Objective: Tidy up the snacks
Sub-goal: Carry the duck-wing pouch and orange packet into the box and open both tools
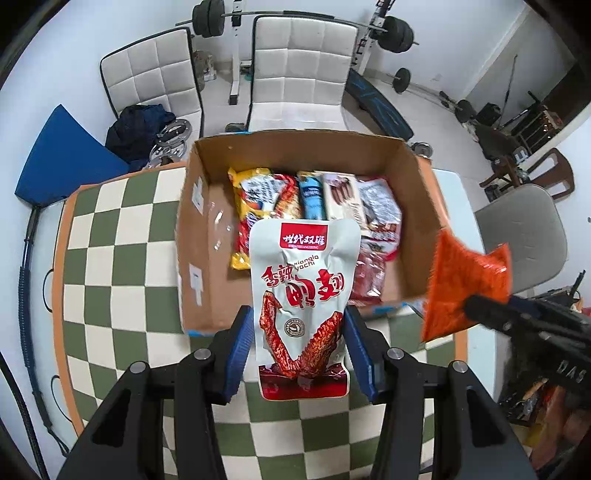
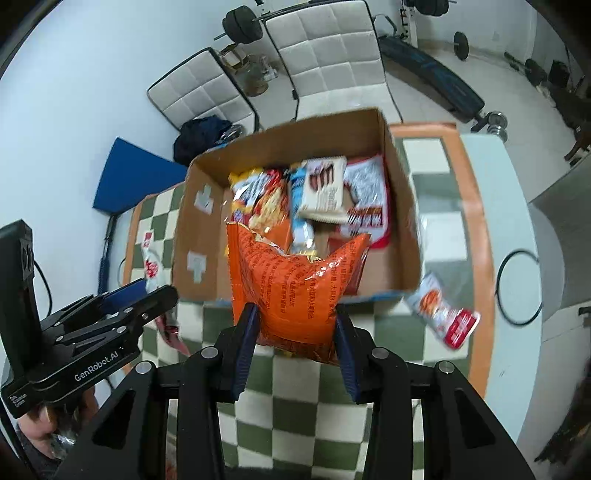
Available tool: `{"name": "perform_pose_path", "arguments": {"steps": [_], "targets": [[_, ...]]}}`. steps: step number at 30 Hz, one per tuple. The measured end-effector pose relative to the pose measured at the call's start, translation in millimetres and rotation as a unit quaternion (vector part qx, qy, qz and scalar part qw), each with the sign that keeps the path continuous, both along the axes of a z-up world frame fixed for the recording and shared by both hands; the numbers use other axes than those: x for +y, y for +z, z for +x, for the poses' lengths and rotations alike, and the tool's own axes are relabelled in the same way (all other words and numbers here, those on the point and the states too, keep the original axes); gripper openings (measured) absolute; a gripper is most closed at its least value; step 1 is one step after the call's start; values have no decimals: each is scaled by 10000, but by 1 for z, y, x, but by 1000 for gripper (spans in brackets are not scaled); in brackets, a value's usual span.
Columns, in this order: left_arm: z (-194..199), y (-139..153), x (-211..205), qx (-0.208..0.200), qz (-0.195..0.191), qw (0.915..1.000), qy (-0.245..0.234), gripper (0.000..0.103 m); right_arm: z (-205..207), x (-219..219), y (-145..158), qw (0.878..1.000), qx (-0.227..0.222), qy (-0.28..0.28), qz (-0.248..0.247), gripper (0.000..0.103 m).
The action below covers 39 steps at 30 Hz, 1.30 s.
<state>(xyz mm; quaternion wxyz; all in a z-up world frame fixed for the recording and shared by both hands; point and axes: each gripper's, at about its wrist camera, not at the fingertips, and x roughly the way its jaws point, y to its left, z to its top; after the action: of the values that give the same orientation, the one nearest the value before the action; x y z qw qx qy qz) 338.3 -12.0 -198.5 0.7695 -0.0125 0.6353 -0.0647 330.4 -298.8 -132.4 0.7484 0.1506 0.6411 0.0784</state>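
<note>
An open cardboard box stands on the checkered table and holds several snack packets. My left gripper is shut on a white packet with red wing pictures, held just before the box's near wall. My right gripper is shut on an orange snack bag, held above the box's near edge. The orange bag also shows at the right of the left wrist view. The left gripper with its white packet shows at the left of the right wrist view.
A small white and red packet lies on the table right of the box. Two white padded chairs stand behind the table, with weight equipment beyond. A grey chair stands at the right.
</note>
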Motion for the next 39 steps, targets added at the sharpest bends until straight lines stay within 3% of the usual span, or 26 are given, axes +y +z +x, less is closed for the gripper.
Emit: {"name": "perform_pose_path", "arguments": {"steps": [10,22,23,25,26,33,39], "targets": [[56,-49,23,652,225,9976,114,46,52,-18,-51,9980,567,-171,-228,42],[75,-97,27,1391,263,9897,193,51,70,-30,-98,9928,1101,-338,-328,46],[76,-99,28,1467,223,9887,229,51,71,-31,-100,9921,1146,-347,-380,51],[77,-101,29,1501,147,9881,304,54,73,-29,-99,9914,1183,-318,-470,76],[77,-101,29,1481,177,9884,286,61,73,-27,-98,9914,1174,-296,-488,88],[77,-86,25,1286,199,9911,267,87,77,-18,-88,9917,1120,-97,-620,95],[73,-67,19,1012,286,9942,212,95,77,-12,-79,9916,940,26,-887,99]]}}
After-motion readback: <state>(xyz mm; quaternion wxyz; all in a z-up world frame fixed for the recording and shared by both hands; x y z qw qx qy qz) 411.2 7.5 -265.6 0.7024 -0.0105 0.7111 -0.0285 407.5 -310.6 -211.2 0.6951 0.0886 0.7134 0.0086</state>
